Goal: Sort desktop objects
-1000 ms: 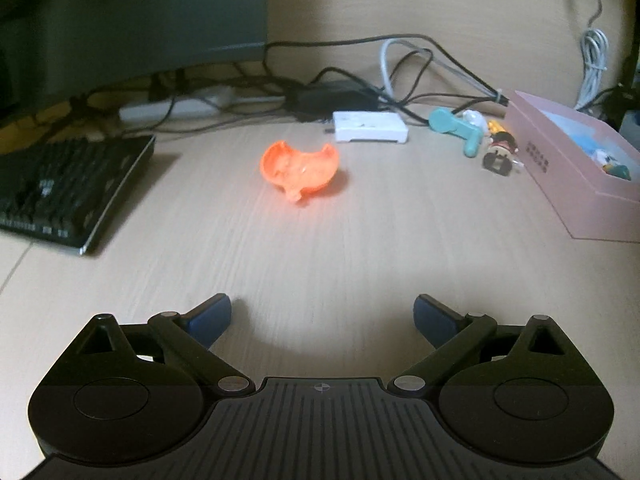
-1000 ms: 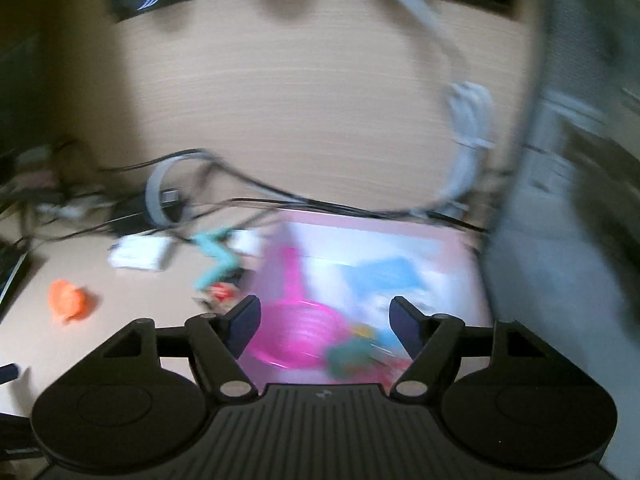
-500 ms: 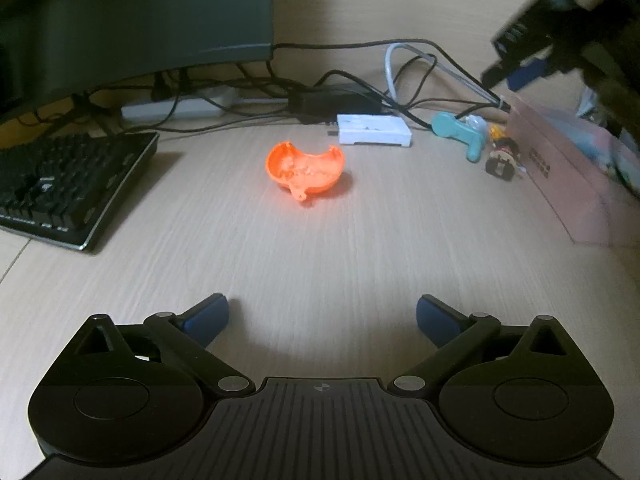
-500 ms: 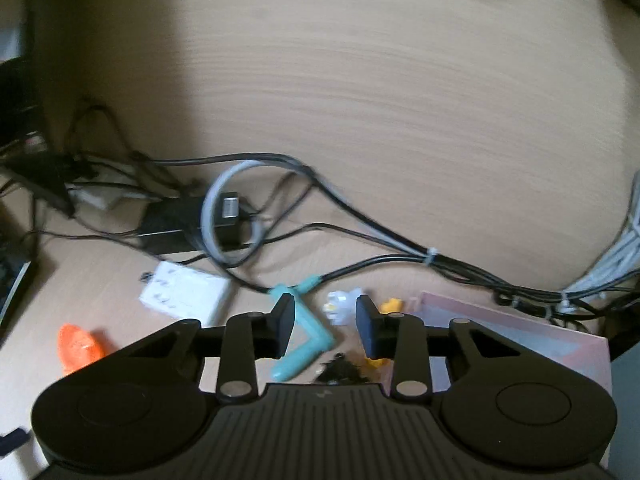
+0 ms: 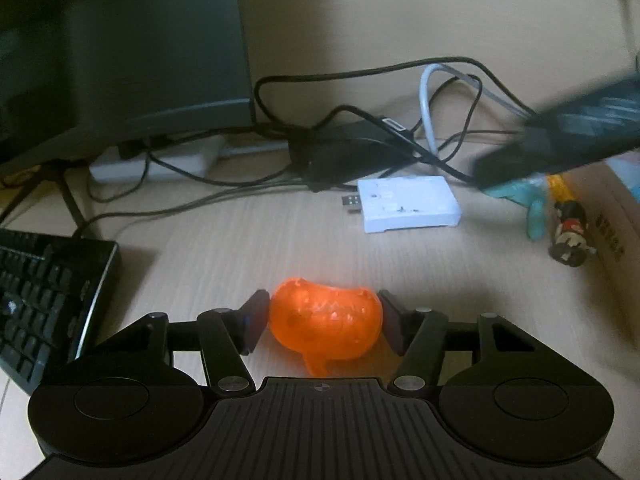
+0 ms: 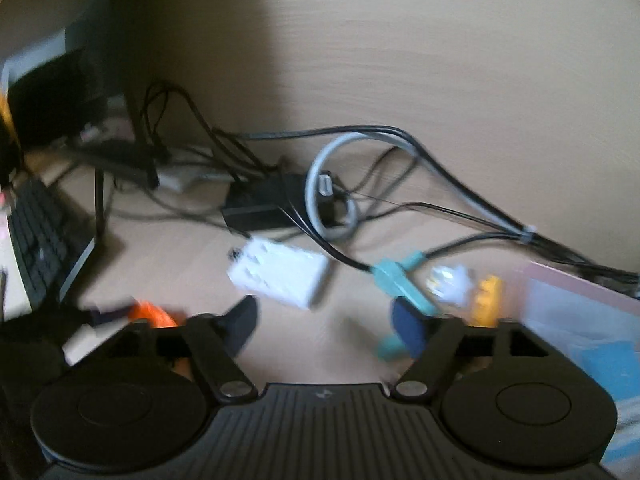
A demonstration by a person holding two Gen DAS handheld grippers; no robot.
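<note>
An orange translucent plastic shell (image 5: 325,326) lies on the wooden desk between the pads of my left gripper (image 5: 324,322); the pads sit against both its sides. It also shows in the right wrist view (image 6: 154,314), partly hidden. My right gripper (image 6: 326,326) is open and empty, above the desk, with a teal L-shaped toy (image 6: 396,280) just beyond its right finger. That gripper appears as a dark blur in the left wrist view (image 5: 560,140). A white USB hub (image 5: 408,204) (image 6: 278,272), a small black figure (image 5: 568,232) and a yellow toy (image 6: 486,296) lie nearby.
A pink box (image 6: 588,312) with toys stands at the right. A black keyboard (image 5: 44,300) lies at the left under a monitor (image 5: 120,52). Tangled cables (image 5: 360,128) and a power strip (image 5: 156,160) run along the back wall.
My left gripper has moved forward to the orange shell and closed around it. My right gripper has opened wider and swung left and down toward the teal toy.
</note>
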